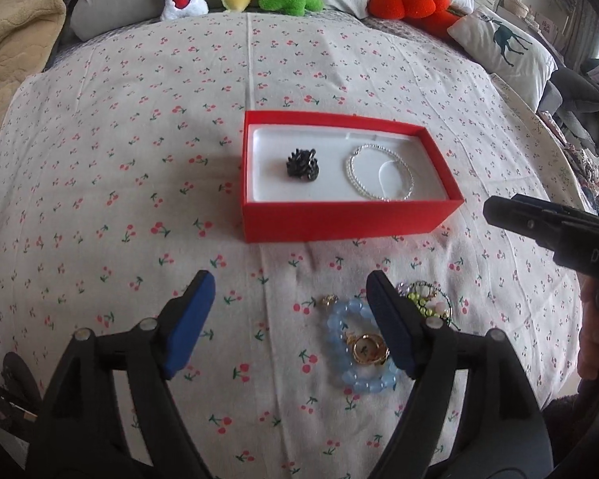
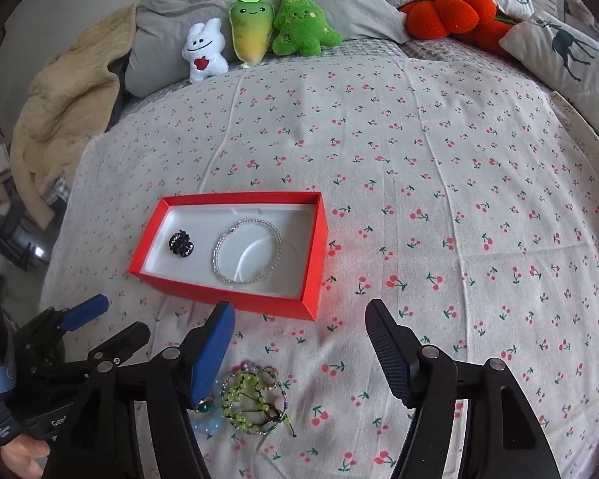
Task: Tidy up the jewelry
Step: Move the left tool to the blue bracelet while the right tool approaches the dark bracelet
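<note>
An open red box [image 1: 339, 221] with a white lining lies on the cherry-print sheet. Inside are a black hair clip [image 1: 302, 165] on the left and a silver bead bracelet [image 1: 379, 175] on the right. My left gripper [image 1: 289, 283] is open over bare sheet just in front of the box, holding nothing. A blue bead bracelet [image 1: 359, 359] with gold rings [image 1: 369, 349] lies by its right finger. My right gripper [image 2: 299, 307] is open and empty near the box's front right corner. A tangle of green bead jewelry [image 2: 251, 403] lies inside its left finger.
Several plush toys [image 2: 255, 32] and grey pillows line the far edge of the bed. A beige blanket [image 2: 64, 111] is heaped at the far left, and a deer-print pillow [image 2: 571, 52] sits at the far right. The sheet [image 2: 459, 199] spreads right of the box.
</note>
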Demonstrator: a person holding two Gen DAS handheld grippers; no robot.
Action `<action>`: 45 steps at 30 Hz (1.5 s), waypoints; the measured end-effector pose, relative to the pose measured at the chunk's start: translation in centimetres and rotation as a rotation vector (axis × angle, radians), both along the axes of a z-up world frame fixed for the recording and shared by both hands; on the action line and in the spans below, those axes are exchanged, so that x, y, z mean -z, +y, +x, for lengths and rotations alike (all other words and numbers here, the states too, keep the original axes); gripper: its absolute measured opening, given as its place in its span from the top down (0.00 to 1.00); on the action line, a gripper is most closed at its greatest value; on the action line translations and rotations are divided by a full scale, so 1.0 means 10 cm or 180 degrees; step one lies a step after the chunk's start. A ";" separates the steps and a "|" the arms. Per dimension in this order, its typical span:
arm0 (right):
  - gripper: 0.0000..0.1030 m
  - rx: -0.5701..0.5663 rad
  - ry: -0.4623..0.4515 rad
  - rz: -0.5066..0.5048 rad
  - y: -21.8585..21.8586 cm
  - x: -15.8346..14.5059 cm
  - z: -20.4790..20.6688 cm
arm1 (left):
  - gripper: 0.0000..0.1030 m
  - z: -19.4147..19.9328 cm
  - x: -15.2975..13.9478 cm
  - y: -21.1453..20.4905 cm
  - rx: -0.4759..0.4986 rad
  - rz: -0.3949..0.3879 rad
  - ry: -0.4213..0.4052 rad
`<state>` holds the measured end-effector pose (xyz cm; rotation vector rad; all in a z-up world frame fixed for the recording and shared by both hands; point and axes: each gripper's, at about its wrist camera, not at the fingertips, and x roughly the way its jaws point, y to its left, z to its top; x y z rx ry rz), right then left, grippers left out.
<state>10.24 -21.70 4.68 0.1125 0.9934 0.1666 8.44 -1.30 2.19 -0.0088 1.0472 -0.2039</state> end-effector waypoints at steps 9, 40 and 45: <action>0.32 0.0288 0.0431 -0.0014 -0.22 0.31 -0.36 | 0.24 -0.31 0.30 0.14 -0.0161 -0.0179 0.0479; 0.28 0.0170 0.0648 -0.0214 -0.08 0.59 -0.32 | 0.87 -0.28 0.48 -0.15 0.0159 -0.0071 0.0588; 0.28 0.0194 0.0657 -0.0174 -0.06 0.61 -0.28 | 0.87 -0.31 0.39 0.04 0.0033 -0.0112 0.0510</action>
